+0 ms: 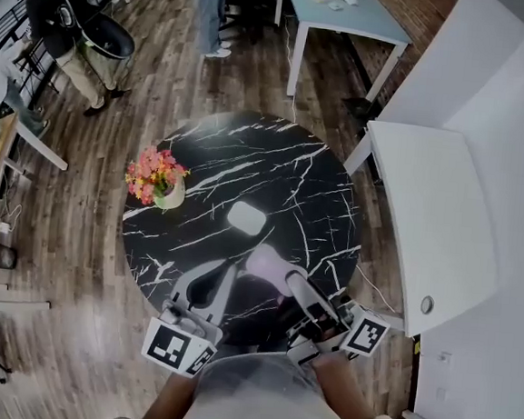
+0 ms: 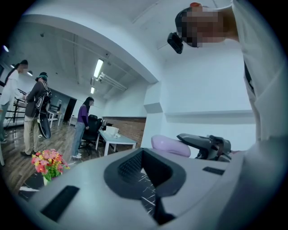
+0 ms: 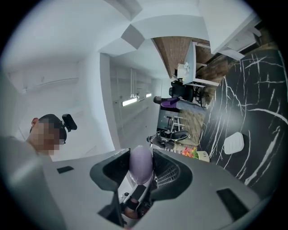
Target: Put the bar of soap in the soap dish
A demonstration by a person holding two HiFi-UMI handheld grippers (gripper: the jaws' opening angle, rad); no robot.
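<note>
A lilac bar of soap is held over the near part of the round black marble table, with my right gripper shut on it. In the right gripper view the soap stands pinched between the two jaws. The white soap dish lies empty on the table just beyond the soap; it also shows in the right gripper view. My left gripper hovers beside the soap on its left, its jaws together with nothing between them. From the left gripper view the soap shows at the right.
A vase of pink and red flowers stands at the table's left side. A white counter runs along the right. A light blue table and several people stand farther off on the wooden floor.
</note>
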